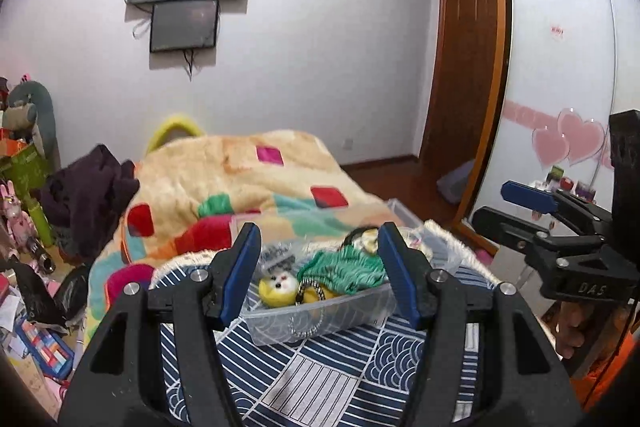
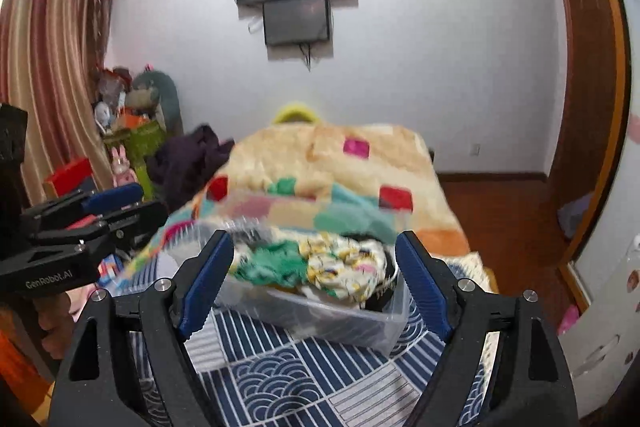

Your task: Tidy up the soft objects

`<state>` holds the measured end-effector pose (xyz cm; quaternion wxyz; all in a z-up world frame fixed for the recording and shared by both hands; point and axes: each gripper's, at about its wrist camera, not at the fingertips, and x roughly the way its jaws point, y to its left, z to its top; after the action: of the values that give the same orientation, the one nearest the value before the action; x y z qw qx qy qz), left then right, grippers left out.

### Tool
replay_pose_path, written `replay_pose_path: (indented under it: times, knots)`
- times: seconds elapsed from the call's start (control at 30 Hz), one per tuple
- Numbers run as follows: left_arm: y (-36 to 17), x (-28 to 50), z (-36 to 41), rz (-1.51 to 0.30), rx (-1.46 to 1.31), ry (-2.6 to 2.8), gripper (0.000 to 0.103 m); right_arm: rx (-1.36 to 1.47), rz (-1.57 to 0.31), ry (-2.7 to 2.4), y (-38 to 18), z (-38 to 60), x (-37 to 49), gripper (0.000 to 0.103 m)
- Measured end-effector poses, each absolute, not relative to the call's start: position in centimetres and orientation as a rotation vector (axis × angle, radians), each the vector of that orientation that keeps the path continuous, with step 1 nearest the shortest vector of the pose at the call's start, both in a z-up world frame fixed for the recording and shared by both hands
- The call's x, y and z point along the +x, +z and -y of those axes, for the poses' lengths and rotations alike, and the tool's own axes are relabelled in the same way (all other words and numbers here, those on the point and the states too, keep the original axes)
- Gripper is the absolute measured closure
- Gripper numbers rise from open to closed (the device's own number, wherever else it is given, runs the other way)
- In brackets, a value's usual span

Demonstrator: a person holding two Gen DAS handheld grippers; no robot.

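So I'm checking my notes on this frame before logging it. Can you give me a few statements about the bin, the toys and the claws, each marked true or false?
1. The clear bin sits on a blue patterned cloth. True.
2. The left claw grips the green knit. False: it is open and holds nothing.
3. A yellow plush lies in the bin. True.
4. The right claw is shut. False: its jaws are spread wide.
5. The bin is empty. False: it holds several soft things.
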<state>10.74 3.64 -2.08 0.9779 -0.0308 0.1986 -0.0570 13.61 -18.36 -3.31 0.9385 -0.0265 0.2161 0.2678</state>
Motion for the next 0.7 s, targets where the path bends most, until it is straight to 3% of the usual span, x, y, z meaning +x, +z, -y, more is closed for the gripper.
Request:
replay_pose_path:
  times: [0.17,0.33,0.4,0.5,0.7]
  knots:
    - [-0.1,8.0,-3.3,-0.32,-0.055,-0.091,0.031,-0.033,-0.347,0.556,-0.9,18.8,11.4,0.021]
    - [1.0,5.0,-2.8,-0.253,-0.047,-0.085,0.007,-0.018,-0.299,0.574,0.1,19.1,9.9,0.018]
    - [1.2,4.2,-2.5,-0.236,-0.041,-0.076,0.002,-0.026,-0.287,0.577,0.2,19.0,9.4,0.013]
    - [1.5,3.0,-2.0,-0.212,-0.03,-0.075,0.0,-0.025,-0.265,0.569,0.1,18.9,8.7,0.0]
    - [1.5,2.0,-1.9,-0.212,-0.052,-0.079,0.0,-0.004,-0.239,0.563,0.1,19.3,7.7,0.0]
